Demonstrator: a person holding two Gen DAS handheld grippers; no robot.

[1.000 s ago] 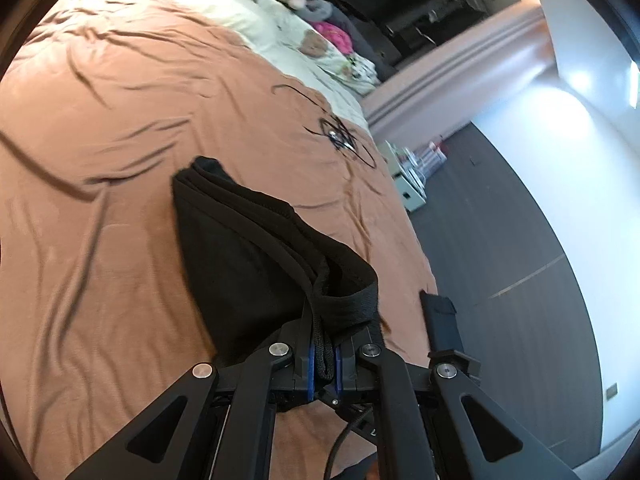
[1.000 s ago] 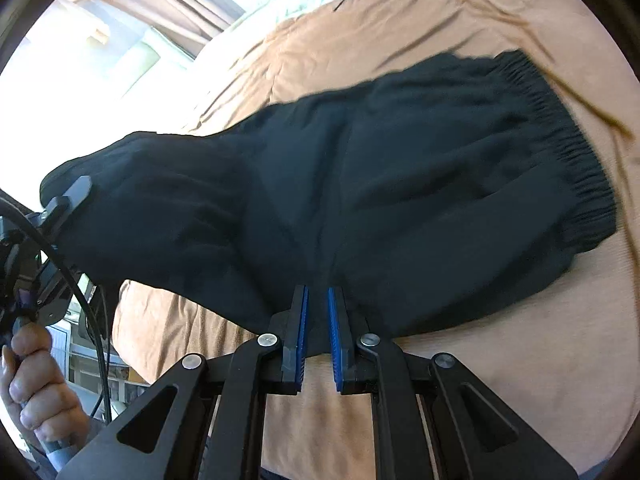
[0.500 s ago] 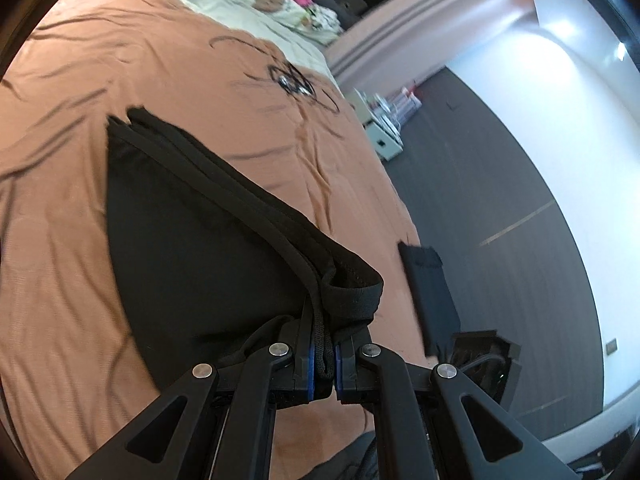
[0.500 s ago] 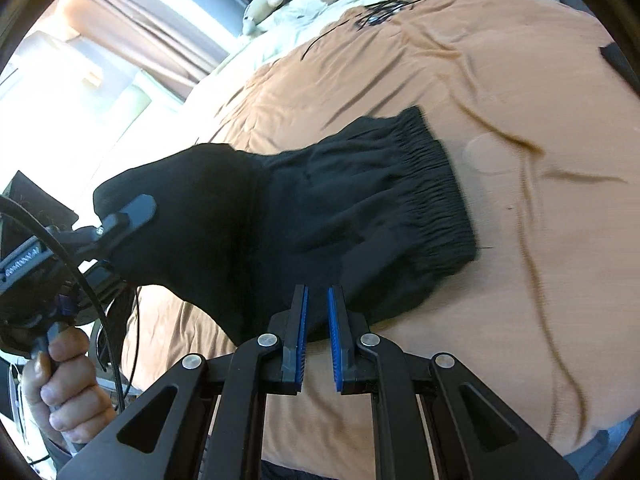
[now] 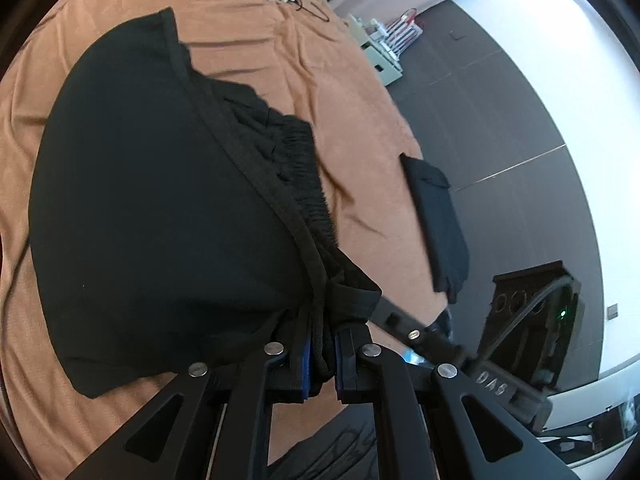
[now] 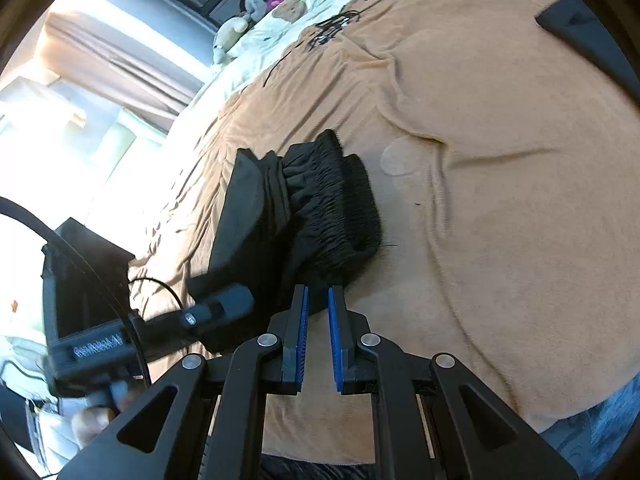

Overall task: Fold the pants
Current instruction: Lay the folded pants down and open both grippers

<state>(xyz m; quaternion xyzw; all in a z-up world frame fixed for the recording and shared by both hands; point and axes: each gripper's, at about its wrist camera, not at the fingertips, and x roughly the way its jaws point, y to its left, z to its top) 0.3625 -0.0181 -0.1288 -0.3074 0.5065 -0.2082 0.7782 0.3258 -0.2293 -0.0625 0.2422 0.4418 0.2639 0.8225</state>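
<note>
Pants (image 5: 160, 200) now folded over, left claw (image 5: 320, 356) clamping hem

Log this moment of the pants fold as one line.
stage: mid-fold | left gripper: shut on pants | right gripper: shut on pants | surface: bed cover

Both tongs are matte black, built from flat angled arms with triangular cut-outs and round silver screws at the joints. The left tongs (image 5: 320, 354) carry blue pads (image 5: 305, 364) on the inner faces of the fingers. The right tongs (image 6: 316, 336) have the same blue ribbed pads (image 6: 334, 344). In the right view the left unit's black handle bears white lettering, too blurred to read, and a black cable (image 6: 80, 256) loops from it.
</note>
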